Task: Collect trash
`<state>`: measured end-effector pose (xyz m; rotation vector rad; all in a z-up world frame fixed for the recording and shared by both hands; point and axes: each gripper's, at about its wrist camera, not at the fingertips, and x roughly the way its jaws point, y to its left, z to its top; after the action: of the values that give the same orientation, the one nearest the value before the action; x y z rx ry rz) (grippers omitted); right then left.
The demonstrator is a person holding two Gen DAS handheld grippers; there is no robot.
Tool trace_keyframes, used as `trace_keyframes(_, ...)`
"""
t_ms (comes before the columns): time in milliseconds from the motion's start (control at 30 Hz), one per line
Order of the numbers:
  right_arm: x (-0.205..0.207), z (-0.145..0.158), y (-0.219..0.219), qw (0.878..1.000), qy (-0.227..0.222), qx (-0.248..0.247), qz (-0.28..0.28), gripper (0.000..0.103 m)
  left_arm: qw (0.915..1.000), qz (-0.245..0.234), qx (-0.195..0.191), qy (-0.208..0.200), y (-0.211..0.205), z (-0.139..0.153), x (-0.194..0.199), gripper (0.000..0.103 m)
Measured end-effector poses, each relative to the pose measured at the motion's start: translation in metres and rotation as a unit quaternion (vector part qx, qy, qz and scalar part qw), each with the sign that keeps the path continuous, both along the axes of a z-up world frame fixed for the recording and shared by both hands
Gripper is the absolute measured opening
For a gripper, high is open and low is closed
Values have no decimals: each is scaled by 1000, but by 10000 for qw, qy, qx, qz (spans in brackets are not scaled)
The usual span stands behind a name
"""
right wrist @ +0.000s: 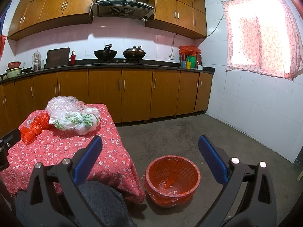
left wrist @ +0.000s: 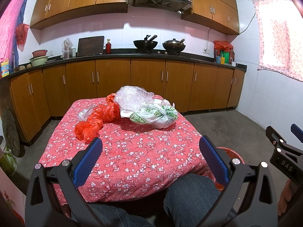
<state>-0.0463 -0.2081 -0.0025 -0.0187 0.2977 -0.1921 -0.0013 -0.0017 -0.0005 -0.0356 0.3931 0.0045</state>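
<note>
On a low table with a red flowered cloth (left wrist: 132,151) lie a crumpled orange bag (left wrist: 94,121), a clear bubble-wrap wad (left wrist: 130,96), a small clear bag (left wrist: 85,113) and a knotted white bag with green print (left wrist: 159,115). They also show in the right wrist view: the orange bag (right wrist: 34,126), the bubble wrap (right wrist: 60,106), the white bag (right wrist: 79,121). My left gripper (left wrist: 150,151) is open and empty above the near part of the table. My right gripper (right wrist: 150,149) is open and empty above the floor, over a red bin with an orange liner (right wrist: 172,179) beside the table.
Wooden cabinets (left wrist: 113,79) and a dark counter with woks (left wrist: 145,44) run along the back. A white tiled wall with a curtained window (right wrist: 261,36) is on the right. The person's knee (left wrist: 191,194) is at the table's near edge. Concrete floor (right wrist: 189,132) lies right of the table.
</note>
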Motion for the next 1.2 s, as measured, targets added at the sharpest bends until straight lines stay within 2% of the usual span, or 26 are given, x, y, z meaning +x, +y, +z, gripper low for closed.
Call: trace_keyframes(1200,-1,0,0,10000,16,13,1,99,10000,0,-9,7,-7,-2,-5,101)
